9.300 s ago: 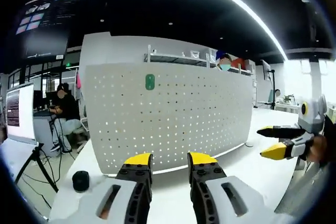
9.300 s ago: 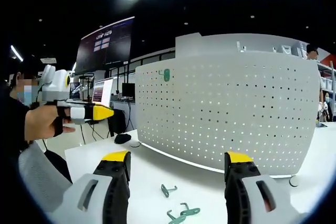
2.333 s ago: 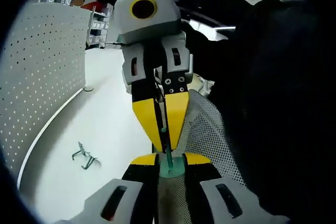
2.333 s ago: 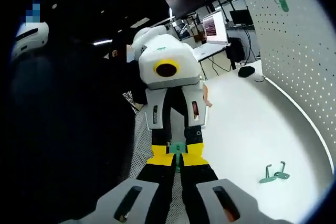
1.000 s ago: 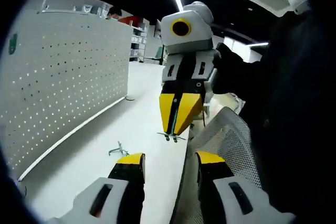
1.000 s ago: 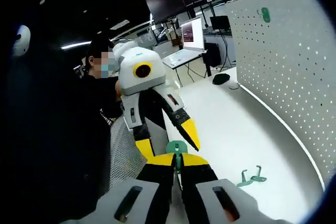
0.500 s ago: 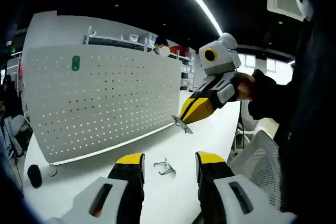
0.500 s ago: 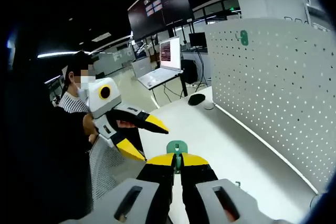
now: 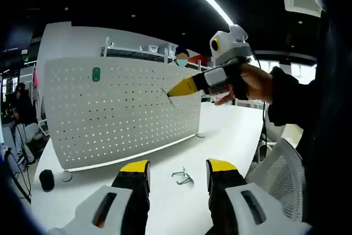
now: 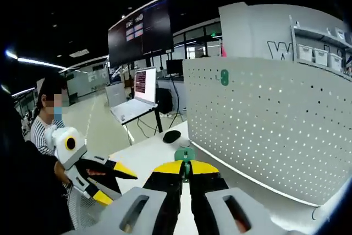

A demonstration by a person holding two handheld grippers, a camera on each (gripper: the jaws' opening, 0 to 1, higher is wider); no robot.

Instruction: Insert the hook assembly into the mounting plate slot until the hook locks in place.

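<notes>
**Green hook pinched in your right gripper, raised in front of the pegboard**

Your left yellow-tipped gripper [image 9: 175, 167] has its jaws spread wide with nothing between them. It sits low over the white tabletop [image 9: 231, 136]. Just beyond its tips, a few loose grey metal hooks [image 9: 183, 176] lie in a small heap on the table.

The white perforated mounting board [image 9: 121, 111] stands upright at the far side of the table. One green oval hook plate [image 9: 96, 74] is already seated near its top left. Towards the far left of the table, a small black round object [image 9: 47, 179] sits beside the board's foot.

Your right yellow-tipped gripper [image 9: 177, 89] comes in from the right, held in your hand [image 9: 250, 82]. Its jaws are pressed together on the small green hook assembly [image 10: 185, 156]. The assembly's rounded green plate pokes up between the tips, and a thin prong juts from them towards the board. I can't tell whether the prong touches the board.
</notes>
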